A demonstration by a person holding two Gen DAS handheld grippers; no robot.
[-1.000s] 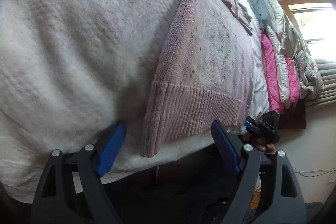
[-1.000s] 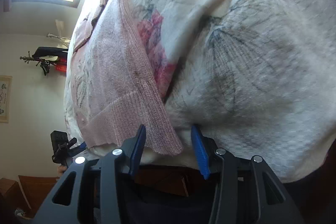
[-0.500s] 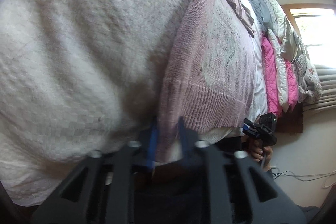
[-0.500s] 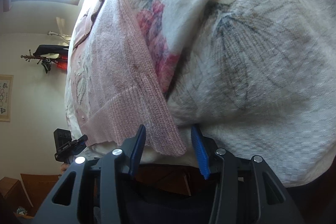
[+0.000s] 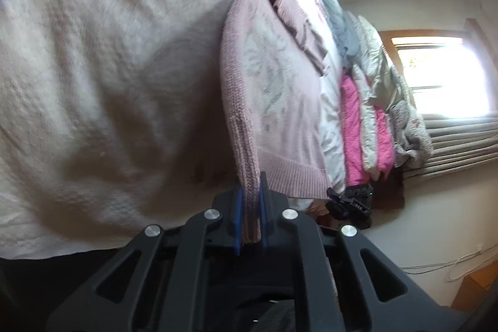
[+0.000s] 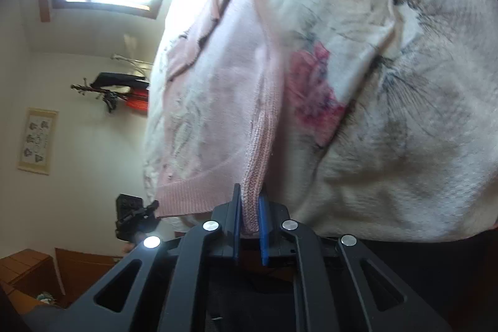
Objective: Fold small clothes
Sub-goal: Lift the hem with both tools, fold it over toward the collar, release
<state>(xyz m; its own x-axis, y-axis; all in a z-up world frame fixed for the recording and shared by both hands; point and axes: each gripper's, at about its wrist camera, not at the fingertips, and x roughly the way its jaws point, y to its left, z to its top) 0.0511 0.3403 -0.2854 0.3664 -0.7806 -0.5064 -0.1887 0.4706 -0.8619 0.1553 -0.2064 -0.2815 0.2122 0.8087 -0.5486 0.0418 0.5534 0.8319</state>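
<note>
- The pink knit sweater lies spread on the bed's white textured bedspread, its ribbed hem toward the bed's edge.
- The left gripper pinches one ribbed hem corner between its blue pads.
- The right gripper is clamped on the opposite hem corner of the same sweater.
- Folded pink and grey clothes are stacked beyond the sweater, toward the window.

no readable text, labels or numbers
</note>
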